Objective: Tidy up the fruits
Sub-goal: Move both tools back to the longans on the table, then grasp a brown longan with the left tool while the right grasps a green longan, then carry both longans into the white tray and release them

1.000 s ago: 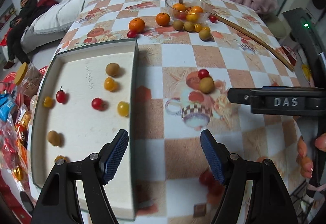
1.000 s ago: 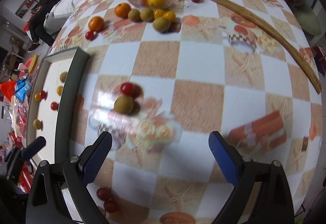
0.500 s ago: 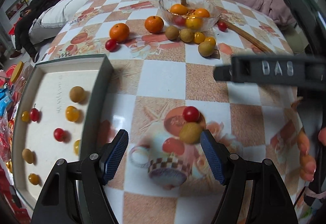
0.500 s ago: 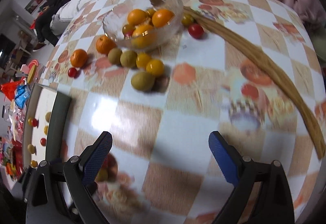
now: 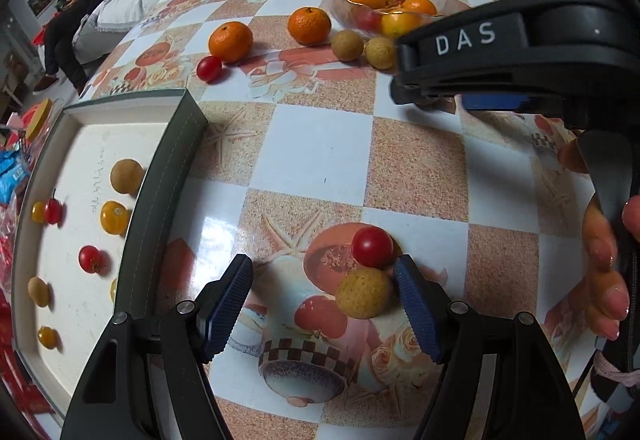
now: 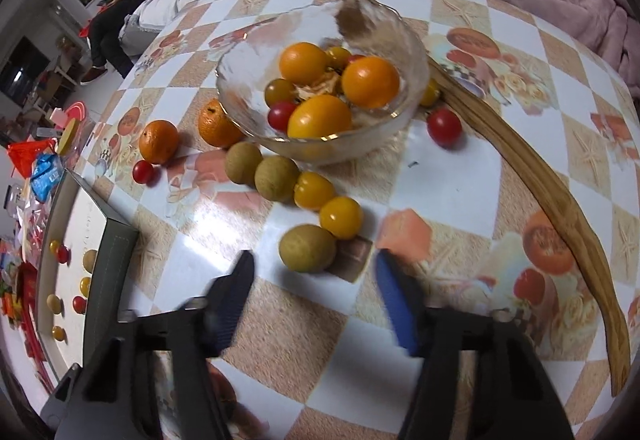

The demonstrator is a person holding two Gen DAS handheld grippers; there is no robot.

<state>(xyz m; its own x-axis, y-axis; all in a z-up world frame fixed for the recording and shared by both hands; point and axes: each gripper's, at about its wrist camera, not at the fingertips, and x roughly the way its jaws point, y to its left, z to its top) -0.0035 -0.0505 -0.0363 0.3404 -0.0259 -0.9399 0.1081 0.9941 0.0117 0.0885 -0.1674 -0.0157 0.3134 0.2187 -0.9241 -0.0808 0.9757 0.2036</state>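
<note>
My left gripper point(image 5: 324, 292) is open, low over the table. A tan longan point(image 5: 363, 292) lies between its pads, close to the right pad, with a red cherry tomato point(image 5: 372, 246) just beyond. The tray point(image 5: 160, 191) to the left holds several small fruits. My right gripper point(image 6: 314, 288) is open, its pads either side of a green-brown longan point(image 6: 307, 248). Beyond it lie yellow tomatoes point(image 6: 341, 217), more longans point(image 6: 277, 177) and a glass bowl point(image 6: 394, 111) of oranges and tomatoes. The right gripper point(image 5: 492, 95) also shows in the left wrist view.
Two mandarins point(image 6: 158, 141) and a red tomato point(image 6: 143, 171) lie left of the bowl. A long wooden stick point(image 6: 560, 199) curves along the table's right side, with a red tomato point(image 6: 444, 125) beside it. A sofa with blankets stands behind the table.
Both grippers have moved forward. The left one has come from beside the tray to straddle the tan longan. The right one has advanced toward the bowl and now brackets the green-brown longan.
</note>
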